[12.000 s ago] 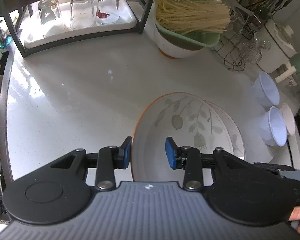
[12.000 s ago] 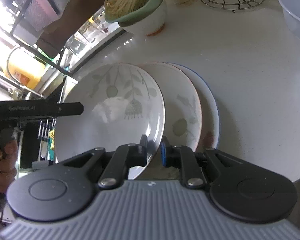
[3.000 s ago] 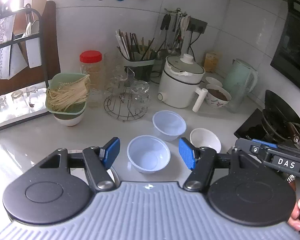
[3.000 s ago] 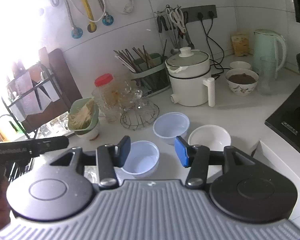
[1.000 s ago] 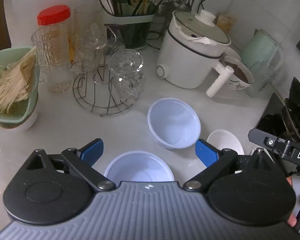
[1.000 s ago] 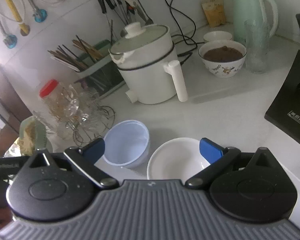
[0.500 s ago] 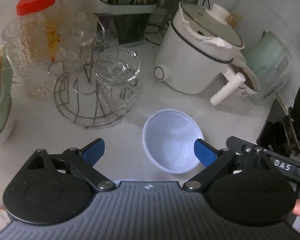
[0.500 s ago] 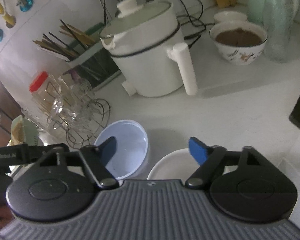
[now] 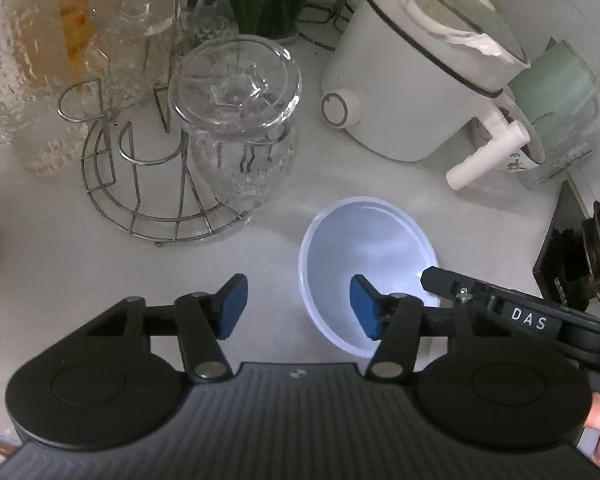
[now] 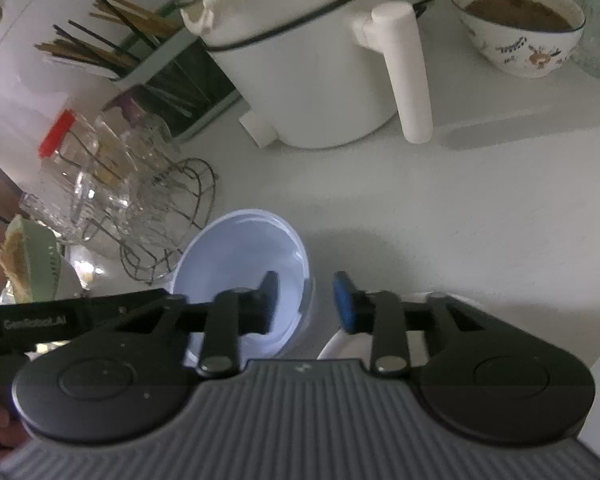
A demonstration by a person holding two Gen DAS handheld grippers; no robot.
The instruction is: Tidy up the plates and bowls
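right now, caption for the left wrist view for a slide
Left gripper straddles the near rim of a pale blue bowl, closing, beside a wire glass rack.

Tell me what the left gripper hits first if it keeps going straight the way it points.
Most likely the near-left rim of the pale blue bowl: the left gripper, whose jaws have just been closing, straddles that rim, one pad inside, one outside. Depth is unclear; it may meet the countertop beside it.
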